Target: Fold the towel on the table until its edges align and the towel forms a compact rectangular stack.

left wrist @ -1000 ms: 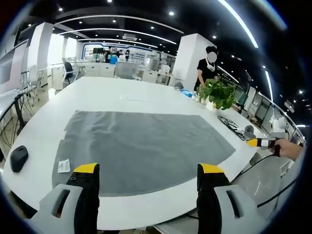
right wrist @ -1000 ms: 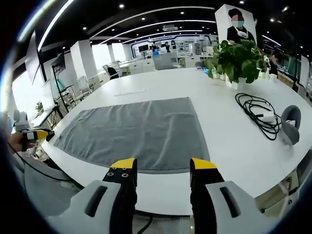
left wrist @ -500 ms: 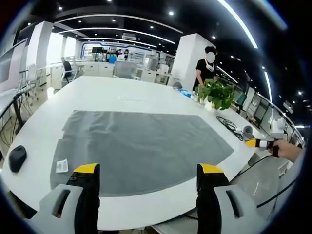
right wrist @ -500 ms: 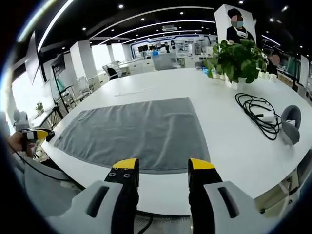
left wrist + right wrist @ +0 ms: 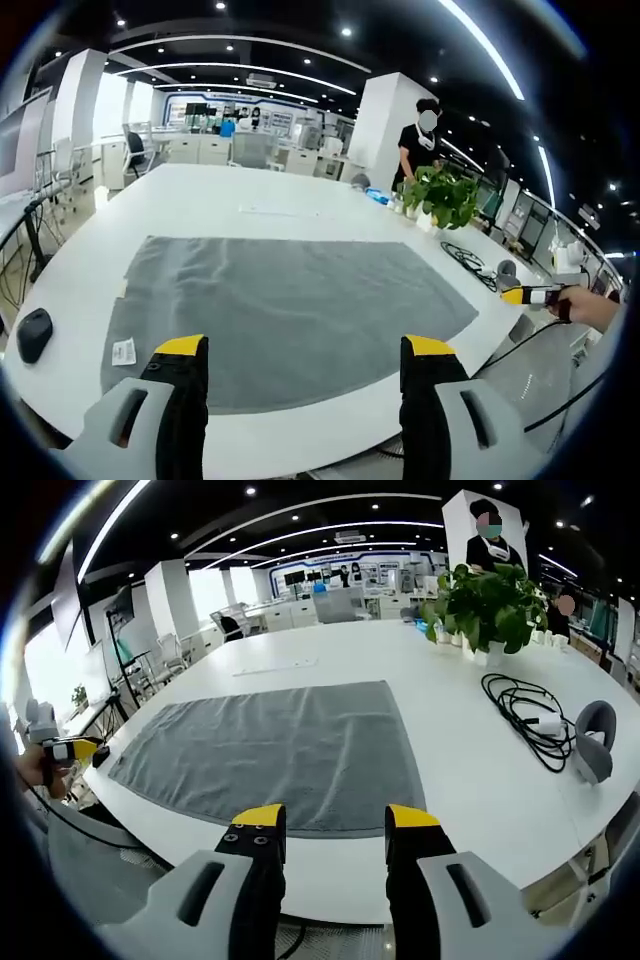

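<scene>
A grey towel lies flat and unfolded on the white table; in the right gripper view the same towel spreads from centre to left. A small white label sticks out at its near left corner. My left gripper is open, its yellow-tipped jaws wide apart over the towel's near edge with nothing between them. My right gripper is also open, hovering above the towel's near right corner, holding nothing. The right gripper's yellow tip enters at the right of the left gripper view; the left one appears at the far left of the right gripper view.
A potted plant stands at the back right, with a coiled black cable and a grey headset-like object near it. A black mouse lies at the table's left edge. A person stands beyond the plant.
Both views have shifted slightly as the hands drift; the left view has crept a little closer over the towel. The towel itself has not moved.
</scene>
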Tool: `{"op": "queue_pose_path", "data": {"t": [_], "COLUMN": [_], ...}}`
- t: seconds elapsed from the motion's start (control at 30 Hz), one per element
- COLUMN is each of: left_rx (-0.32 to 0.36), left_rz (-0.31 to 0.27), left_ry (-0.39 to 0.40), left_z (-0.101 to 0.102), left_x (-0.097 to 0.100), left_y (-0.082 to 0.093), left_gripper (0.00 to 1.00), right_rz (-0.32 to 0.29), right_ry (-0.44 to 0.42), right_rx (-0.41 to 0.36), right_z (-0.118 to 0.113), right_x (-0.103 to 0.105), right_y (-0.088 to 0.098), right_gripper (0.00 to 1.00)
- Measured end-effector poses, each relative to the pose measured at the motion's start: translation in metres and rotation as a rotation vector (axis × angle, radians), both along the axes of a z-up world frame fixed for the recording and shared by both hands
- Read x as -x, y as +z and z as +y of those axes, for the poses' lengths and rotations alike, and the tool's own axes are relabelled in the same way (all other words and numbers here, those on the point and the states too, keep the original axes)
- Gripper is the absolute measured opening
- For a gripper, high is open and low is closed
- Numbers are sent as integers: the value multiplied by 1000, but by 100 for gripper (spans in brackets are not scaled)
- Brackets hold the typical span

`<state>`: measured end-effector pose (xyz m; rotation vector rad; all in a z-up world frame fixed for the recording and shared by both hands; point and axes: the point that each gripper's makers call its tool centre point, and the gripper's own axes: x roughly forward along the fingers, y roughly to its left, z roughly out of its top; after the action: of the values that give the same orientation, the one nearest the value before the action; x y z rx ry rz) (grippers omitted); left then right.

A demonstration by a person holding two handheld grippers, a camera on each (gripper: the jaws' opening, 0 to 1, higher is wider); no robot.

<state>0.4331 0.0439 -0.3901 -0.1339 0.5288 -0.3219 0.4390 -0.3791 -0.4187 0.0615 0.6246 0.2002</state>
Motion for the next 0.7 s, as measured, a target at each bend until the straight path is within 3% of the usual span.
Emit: {"op": "queue_pose_path", "data": {"t": [0.07, 0.1, 0.17, 0.3, 0.7], "left_rx": [-4, -6, -7, -50, -43], "left_rz": [0, -2, -9, -38, -31], "left_ry": [-6, -9, -10, 8, 12], "left_z": [3, 2, 1, 5, 4], "left_x": [-4, -5, -7, -13, -19], "left_y": [-3, -1, 3, 9, 6], "left_gripper": [80, 80, 80, 77, 77], "right_rz": [11, 30, 32, 33, 88], "right_ry": [-6, 13, 17, -2, -19], "right_rx": [16, 79, 119, 86, 116], "right_z": [-4, -11, -13, -15, -37], "right_x": [-2, -2, -7, -14, -32], "right_y": [-3, -7, -9, -13, -33], "right_gripper": [38, 37, 37, 36, 35]}}
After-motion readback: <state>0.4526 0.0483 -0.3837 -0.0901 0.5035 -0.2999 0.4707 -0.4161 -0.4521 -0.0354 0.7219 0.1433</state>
